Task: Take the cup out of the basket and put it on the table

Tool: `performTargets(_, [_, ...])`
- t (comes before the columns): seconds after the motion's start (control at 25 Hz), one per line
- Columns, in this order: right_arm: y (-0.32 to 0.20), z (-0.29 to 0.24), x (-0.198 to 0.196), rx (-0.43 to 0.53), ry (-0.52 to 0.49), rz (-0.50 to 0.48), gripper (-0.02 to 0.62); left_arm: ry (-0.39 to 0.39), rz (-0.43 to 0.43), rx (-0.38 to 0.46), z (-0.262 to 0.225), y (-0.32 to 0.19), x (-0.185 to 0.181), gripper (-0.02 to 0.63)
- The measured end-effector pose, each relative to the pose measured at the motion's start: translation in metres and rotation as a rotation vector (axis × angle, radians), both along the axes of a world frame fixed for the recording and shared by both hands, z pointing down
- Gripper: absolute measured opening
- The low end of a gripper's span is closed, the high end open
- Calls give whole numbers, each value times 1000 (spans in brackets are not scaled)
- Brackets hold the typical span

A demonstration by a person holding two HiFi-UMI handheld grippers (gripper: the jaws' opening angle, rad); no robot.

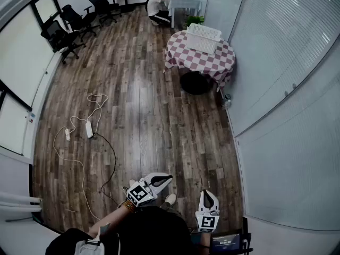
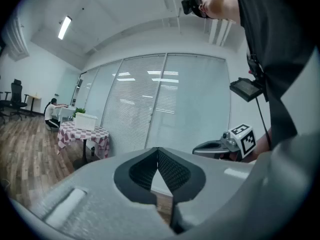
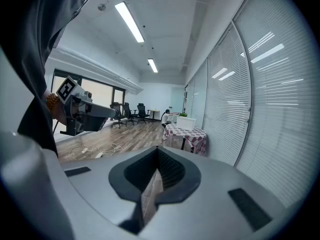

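Observation:
A white basket stands on a round table with a red-and-white checked cloth, far across the room. The cup does not show in any view. My left gripper and right gripper are held close to my body, well short of the table. Both are shut with nothing between the jaws. In the left gripper view the basket and table appear small at the left, beyond the shut jaws. The right gripper view shows the basket on the table straight ahead in the distance.
Wooden floor stretches between me and the table. White cables and a power strip lie on the floor to the left. Office chairs line the far left. A person sits at a white desk beyond. A glass wall with blinds runs along the right.

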State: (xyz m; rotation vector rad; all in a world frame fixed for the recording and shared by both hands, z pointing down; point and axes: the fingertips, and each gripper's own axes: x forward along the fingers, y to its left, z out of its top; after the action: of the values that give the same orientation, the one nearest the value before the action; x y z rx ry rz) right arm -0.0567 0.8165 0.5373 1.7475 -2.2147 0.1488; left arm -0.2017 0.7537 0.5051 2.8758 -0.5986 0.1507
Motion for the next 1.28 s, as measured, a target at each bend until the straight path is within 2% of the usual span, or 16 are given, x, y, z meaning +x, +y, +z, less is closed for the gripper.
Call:
performTargets(0.12, [6,-2,11,12,-5,-16,8,-38,22,20,2,13,16,5])
performTargets(0.28, [8,1,25,28,-10,-18,9,-43,39,34,1,24,36,5])
performTargets(0.48, [15,-3,20,47,-70,-60,9,-62,58,46,5,32,51,5])
performTargets(0.68, [27,4,25,49,-26,-121,11,-54,36,69,-1,39,64,5])
performTargets(0.84, [24,2,34,50,-49,-103,11,-55,19,64,-1,42,67,5])
performTargets(1.04, [14,7,35,49,-33,-120,11,-61,23,61,5,37,67,5])
performTargets(1.28, [1,14,39,54,-25,-82,11,-53,66,51,17,24,76,5])
